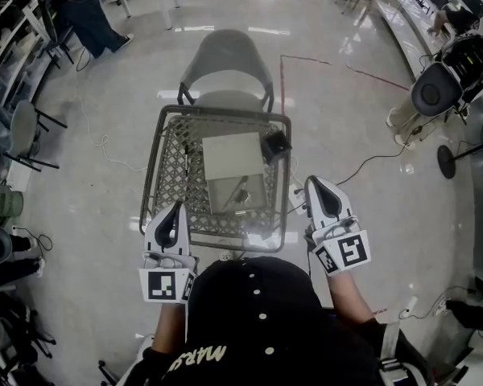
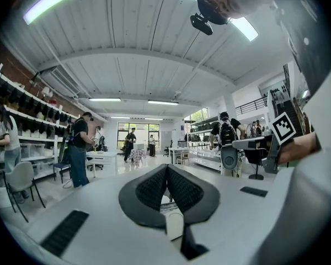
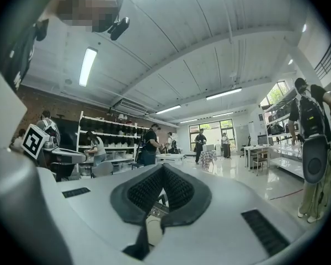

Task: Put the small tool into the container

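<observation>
In the head view a wire shopping cart [image 1: 155, 153] stands in front of me. A pale square box [image 1: 233, 158] rests in it, with a clear lower section [image 1: 225, 199]. A small dark item [image 1: 241, 193] lies in that section, too small to identify. A black object [image 1: 275, 144] sits at the box's right corner. My left gripper [image 1: 175, 209] is raised at the cart's near left corner and my right gripper [image 1: 319, 185] at its near right side. Both are shut and hold nothing. The left gripper view [image 2: 166, 168] and right gripper view [image 3: 162, 168] show the pads pressed together, aimed across the room.
A grey chair [image 1: 225, 63] stands just beyond the cart. A cable [image 1: 370, 161] runs over the glossy floor to the right, near a round stand [image 1: 435, 91]. People [image 2: 77, 148] work at shelves and tables [image 3: 171, 158] farther off.
</observation>
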Motion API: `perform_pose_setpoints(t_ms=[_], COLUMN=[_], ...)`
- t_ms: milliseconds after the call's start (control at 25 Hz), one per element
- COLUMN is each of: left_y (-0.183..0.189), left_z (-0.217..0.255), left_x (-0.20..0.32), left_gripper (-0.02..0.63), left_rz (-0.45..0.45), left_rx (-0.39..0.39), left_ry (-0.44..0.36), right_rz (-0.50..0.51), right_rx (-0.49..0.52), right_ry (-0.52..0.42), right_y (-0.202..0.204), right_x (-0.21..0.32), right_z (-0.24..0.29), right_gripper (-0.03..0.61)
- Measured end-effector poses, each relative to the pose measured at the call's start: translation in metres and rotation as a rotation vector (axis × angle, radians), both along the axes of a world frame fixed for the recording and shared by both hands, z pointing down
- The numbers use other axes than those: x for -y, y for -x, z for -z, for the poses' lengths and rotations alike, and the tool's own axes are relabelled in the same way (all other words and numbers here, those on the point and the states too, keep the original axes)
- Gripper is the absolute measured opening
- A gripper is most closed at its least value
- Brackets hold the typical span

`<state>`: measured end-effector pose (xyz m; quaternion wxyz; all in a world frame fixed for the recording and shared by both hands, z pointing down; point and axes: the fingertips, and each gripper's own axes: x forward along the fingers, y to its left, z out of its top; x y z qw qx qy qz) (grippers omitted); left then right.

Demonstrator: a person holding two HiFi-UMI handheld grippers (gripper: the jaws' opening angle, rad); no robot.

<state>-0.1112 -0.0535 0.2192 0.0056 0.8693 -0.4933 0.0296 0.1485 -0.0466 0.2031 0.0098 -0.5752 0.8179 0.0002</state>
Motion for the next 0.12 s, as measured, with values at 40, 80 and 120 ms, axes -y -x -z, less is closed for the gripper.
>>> perform_pose_setpoints(t_ms=[40, 80, 120], left_y=[0.0003, 0.0004, 0.0005], left_z=[0.0005, 0.0010, 0.0015], left_x=[-0.0002, -0.0004, -0.0005], left_gripper=[0.026, 0.026, 0.026], left_rz=[0.001, 0.003, 0.004], left_rx=[0.002, 0.005, 0.009], left_ry=[0.001, 0.002, 0.002], right_rz=[0.000, -0.001, -0.001], right_rx=[0.000, 0.001, 0.001], right_ry=[-0.002, -0.004, -0.006], right_y=[0.0005, 0.0009, 0.0013], right_x=[0.0002, 0.0005, 0.0008], right_z=[0.0013, 0.0028, 0.0043], right_gripper=[0.014, 0.014, 0.014])
